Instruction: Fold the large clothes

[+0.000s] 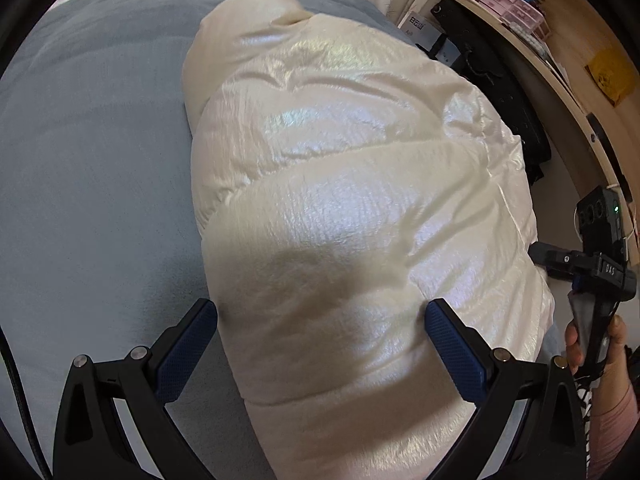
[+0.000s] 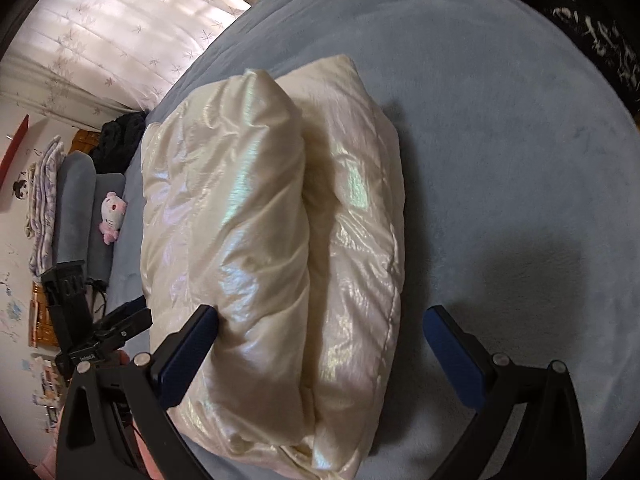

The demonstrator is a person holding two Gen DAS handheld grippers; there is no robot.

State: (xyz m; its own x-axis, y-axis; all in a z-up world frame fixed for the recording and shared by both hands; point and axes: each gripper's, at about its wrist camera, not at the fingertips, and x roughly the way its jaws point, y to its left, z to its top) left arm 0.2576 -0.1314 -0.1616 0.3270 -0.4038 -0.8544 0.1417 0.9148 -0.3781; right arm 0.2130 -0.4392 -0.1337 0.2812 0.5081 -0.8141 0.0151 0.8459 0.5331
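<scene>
Here the jacket (image 2: 272,248), a puffy cream one with a pearly sheen, is lying bundled on the blue bed (image 2: 500,160), already doubled into a thick, rounded stack with one fat roll sitting on the left of a lower layer. The left gripper (image 1: 320,320) is hovering over the near end of the bundle with its fingers spread wide, gripping nothing. The right gripper (image 2: 320,320) is also standing wide, its left pad (image 2: 188,352) touching or just beside the near end of the upper roll, its right pad over bare bed; it is holding nothing either.

By the look of it the folding is nearly done and what is left is pressing and tidying. To do that well, the padding is calling for slow, flat pressure, since trapped air will be springing the layers back open. Both grippers should be working from the near end toward the far end, pushing air out along the seam between the two rolls. The slick shell may be sliding under the pads, so any pinch should be taking a deep bite of fabric at the edge, not the smooth crown.
</scene>
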